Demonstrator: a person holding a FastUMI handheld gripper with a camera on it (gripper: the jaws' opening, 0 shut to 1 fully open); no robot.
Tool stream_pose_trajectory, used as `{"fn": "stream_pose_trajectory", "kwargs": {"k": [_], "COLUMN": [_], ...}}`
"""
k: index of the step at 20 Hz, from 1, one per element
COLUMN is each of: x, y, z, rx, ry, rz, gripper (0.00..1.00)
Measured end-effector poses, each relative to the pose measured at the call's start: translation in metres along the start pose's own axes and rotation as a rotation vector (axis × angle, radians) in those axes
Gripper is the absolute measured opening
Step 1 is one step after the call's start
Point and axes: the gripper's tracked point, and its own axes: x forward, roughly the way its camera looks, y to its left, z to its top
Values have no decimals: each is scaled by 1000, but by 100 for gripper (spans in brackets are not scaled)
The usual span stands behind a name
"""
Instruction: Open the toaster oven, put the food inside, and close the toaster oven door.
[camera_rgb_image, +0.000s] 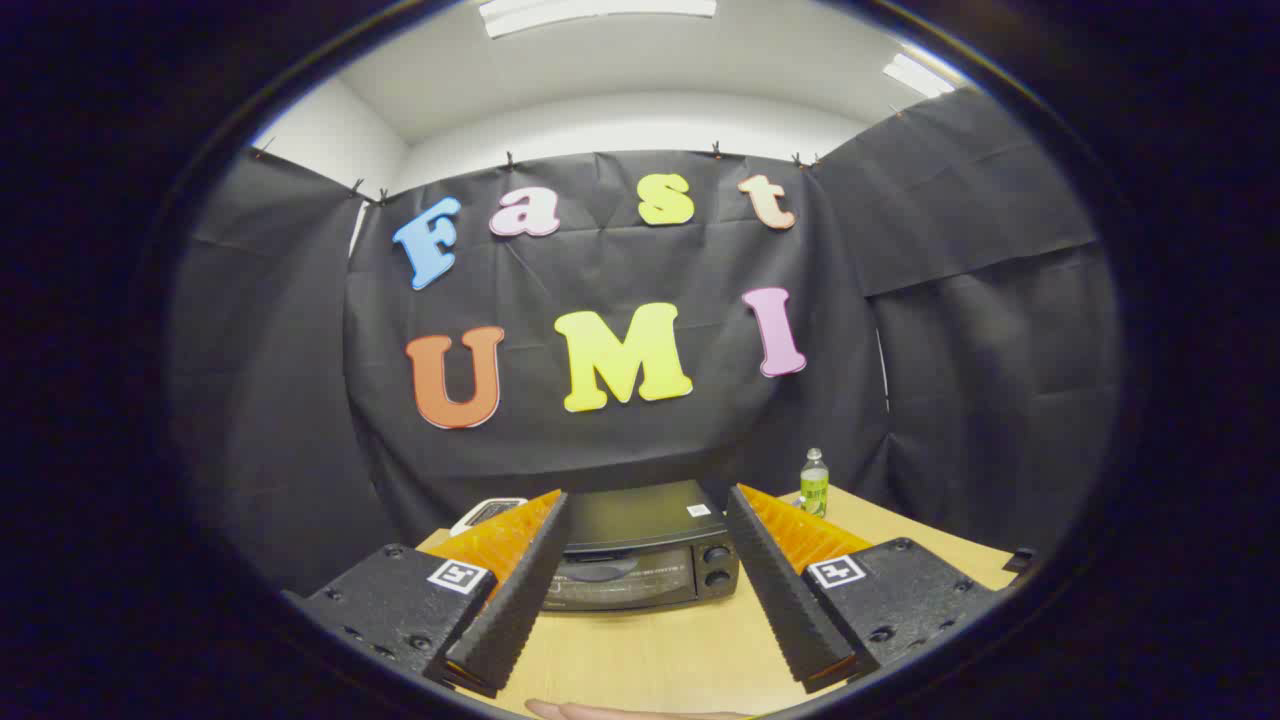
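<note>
Claw (645, 500) spread wide, nothing between the black ribbed fingers (520, 590), held above the desk (650, 650) and aimed at the booth's back wall. Orange ribbing on the outer side of each finger, square black-and-white marker on each black finger base.

Toaster oven (645, 560) sitting on the light wood desk, straight ahead, framed in the gap between the two fingers and beyond their tips. Black body, door shut, dark glass front with a faint pale shape behind it, too dim to identify. Two round knobs (717, 565) stacked on the oven's right side, small white sticker on its top. Left finger overlapping the oven's left edge, right finger just beside the knob side; contact not apparent, oven looks farther back than the tips.

Small green bottle (814, 483) with a light cap upright on the desk, right of the oven, behind the right finger. White object (487, 512) with a dark face on the desk left of the oven, mostly hidden by the left finger, type unclear.

Sliver of a hand (620, 711) at the near desk edge, below the fingers, apart from them.

Black cloth wall behind everything, white ceiling with light panels above.
</note>
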Motion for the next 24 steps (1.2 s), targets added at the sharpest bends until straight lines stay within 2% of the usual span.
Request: {"fn": "stream_pose_trajectory", "kwargs": {"k": [14, 20, 24], "x": [26, 68, 117], "y": [31, 38, 40], "z": [-31, -64, -100], "rx": [-69, -64, -46], "ry": [22, 62, 81], "rz": [41, 59, 48], "gripper": [100, 100, 100]}}
